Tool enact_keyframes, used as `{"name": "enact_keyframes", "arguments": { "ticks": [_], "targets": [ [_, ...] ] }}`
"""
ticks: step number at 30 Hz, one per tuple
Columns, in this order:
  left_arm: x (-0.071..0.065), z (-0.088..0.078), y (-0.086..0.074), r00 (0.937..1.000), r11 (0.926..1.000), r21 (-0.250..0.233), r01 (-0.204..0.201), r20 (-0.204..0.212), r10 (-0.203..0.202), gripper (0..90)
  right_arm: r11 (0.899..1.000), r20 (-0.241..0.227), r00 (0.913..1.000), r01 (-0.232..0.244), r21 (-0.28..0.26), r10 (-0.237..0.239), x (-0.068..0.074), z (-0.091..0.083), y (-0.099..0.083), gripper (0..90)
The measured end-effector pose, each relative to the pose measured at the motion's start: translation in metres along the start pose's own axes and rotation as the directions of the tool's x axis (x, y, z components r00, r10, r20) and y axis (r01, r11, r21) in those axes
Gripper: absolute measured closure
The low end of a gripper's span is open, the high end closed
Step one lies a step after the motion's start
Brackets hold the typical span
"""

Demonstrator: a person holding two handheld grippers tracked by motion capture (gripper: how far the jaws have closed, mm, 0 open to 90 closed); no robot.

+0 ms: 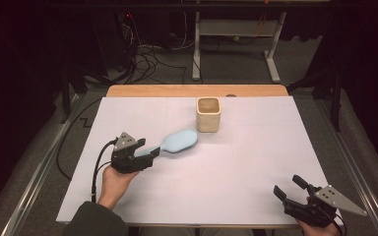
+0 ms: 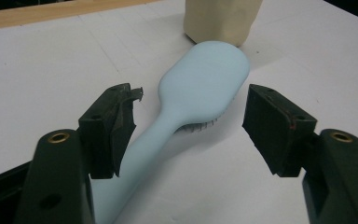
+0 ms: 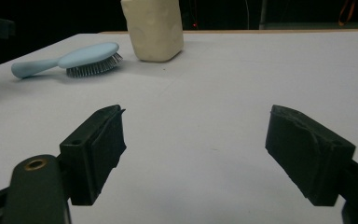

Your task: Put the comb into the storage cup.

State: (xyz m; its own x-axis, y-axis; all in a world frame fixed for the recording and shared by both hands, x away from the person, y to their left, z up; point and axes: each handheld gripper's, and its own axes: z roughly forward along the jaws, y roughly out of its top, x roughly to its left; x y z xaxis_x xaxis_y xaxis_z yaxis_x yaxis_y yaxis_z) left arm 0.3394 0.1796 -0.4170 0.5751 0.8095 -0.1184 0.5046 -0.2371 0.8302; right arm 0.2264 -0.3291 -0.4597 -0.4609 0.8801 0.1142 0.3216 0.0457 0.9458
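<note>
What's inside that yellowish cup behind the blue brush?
The cup looks empty from above: its inside walls show with nothing poking out, but the very bottom is too shadowed to tell. The brush lies in front of it on the white table.

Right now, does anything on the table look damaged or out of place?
One small thing: in the left gripper view, the left tool's pad is frayed, a torn flap curling off its top edge. The blue hairbrush lies bristles down beside the cream cup, which stands upright.

The pale blue plastic hairbrush [image 2: 200,86] has its handle end cut off by the bottom edge in the left gripper view, and the cream square cup [image 2: 221,18] loses its top there.
</note>
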Motion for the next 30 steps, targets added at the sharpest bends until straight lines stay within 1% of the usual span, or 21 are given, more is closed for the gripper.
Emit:
{"name": "enact_keyframes", "arguments": {
  "ticks": [2,4,8,9,10,12,13,15,16,17,19,20,21,25,26,27,28,29,30],
  "targets": [
    [0.000,0.002,0.005,0.9998,0.9997,0.023,-0.003,0.021,0.003,34.4,1.000,-0.001,1.0000,0.001,-0.001,-0.001,0.000,0.000,0.000,20.0],
    [0.000,0.004,0.007,0.9997,0.9995,0.030,-0.004,0.025,0.003,34.3,1.000,-0.001,1.0000,0.001,-0.001,-0.001,0.000,0.000,0.000,20.0],
    [-0.001,0.011,0.015,0.9998,0.9976,0.068,-0.010,0.020,0.009,34.6,1.000,-0.001,1.0000,0.001,-0.002,-0.001,0.000,-0.001,0.000,20.0],
    [-0.001,0.011,0.015,0.9998,0.9976,0.068,-0.010,0.020,0.009,34.7,1.000,-0.002,1.0000,-0.001,-0.003,0.001,0.000,-0.001,0.000,20.0],
    [-0.002,0.012,0.016,0.9998,0.9968,0.079,-0.010,0.019,0.009,34.8,1.000,-0.003,1.0000,0.001,-0.002,-0.001,0.000,-0.001,0.000,20.0],
    [-0.002,0.015,0.021,0.9995,0.9936,0.110,-0.024,0.021,0.022,35.0,1.000,-0.003,1.0000,0.001,-0.003,-0.001,0.000,-0.001,0.000,20.0],
    [-0.002,0.015,0.021,0.9995,0.9936,0.110,-0.024,0.021,0.022,35.1,1.000,-0.003,1.0000,0.001,-0.003,-0.001,0.000,-0.001,0.000,20.0],
    [-0.002,0.018,0.025,0.9994,0.9905,0.133,-0.033,0.016,0.031,35.2,1.000,-0.003,1.0000,0.001,-0.004,-0.001,0.000,-0.001,0.000,20.0],
    [-0.003,0.019,0.027,0.9992,0.9878,0.150,-0.040,0.010,0.039,36.6,1.000,-0.002,1.0000,0.002,-0.005,-0.002,-0.001,-0.001,0.000,20.0],
    [-0.003,0.021,0.030,0.9985,0.9835,0.173,-0.054,0.018,0.052,37.1,1.000,-0.002,1.0000,0.003,-0.005,-0.003,-0.001,-0.001,0.000,20.0],
    [-0.002,0.021,0.031,0.9983,0.9821,0.180,-0.056,0.024,0.053,37.4,1.000,-0.002,1.0000,0.002,-0.005,-0.002,-0.001,-0.001,0.000,20.0],
    [-0.002,0.023,0.034,0.9980,0.9769,0.205,-0.061,0.028,0.057,38.2,1.000,-0.002,1.0000,0.001,-0.006,-0.001,-0.001,-0.001,0.000,20.1],
    [-0.002,0.025,0.036,0.9976,0.9741,0.216,-0.068,0.025,0.065,38.6,1.000,-0.003,1.0000,0.001,-0.006,-0.001,-0.001,-0.001,0.000,20.1],
    [-0.001,0.029,0.041,0.9963,0.9637,0.253,-0.086,0.015,0.085,39.2,1.000,-0.006,1.0000,0.003,-0.006,-0.003,-0.001,-0.002,0.000,20.5],
    [-0.001,0.029,0.041,0.9963,0.9637,0.253,-0.086,0.015,0.085,39.1,1.000,-0.005,1.0000,0.005,-0.008,-0.005,-0.001,-0.002,0.000,20.8],
    [-0.001,0.030,0.042,0.9958,0.9593,0.268,-0.090,0.011,0.090,39.1,1.000,-0.005,1.0000,0.005,-0.008,-0.005,-0.001,-0.002,0.000,20.8],
    [-0.001,0.031,0.044,0.9942,0.9523,0.288,-0.102,-0.005,0.108,38.5,1.000,-0.006,1.0000,0.005,-0.008,-0.005,0.000,-0.002,0.000,21.0],
    [-0.003,0.033,0.046,0.9912,0.9468,0.301,-0.113,-0.032,0.128,38.0,1.000,-0.005,1.0000,0.006,-0.006,-0.006,0.000,-0.002,0.000,21.0],
    [-0.003,0.034,0.048,0.9879,0.9401,0.316,-0.129,-0.042,0.149,38.0,1.000,-0.003,1.0000,0.009,-0.003,-0.009,0.000,-0.001,0.000,21.2]
  ]
}}
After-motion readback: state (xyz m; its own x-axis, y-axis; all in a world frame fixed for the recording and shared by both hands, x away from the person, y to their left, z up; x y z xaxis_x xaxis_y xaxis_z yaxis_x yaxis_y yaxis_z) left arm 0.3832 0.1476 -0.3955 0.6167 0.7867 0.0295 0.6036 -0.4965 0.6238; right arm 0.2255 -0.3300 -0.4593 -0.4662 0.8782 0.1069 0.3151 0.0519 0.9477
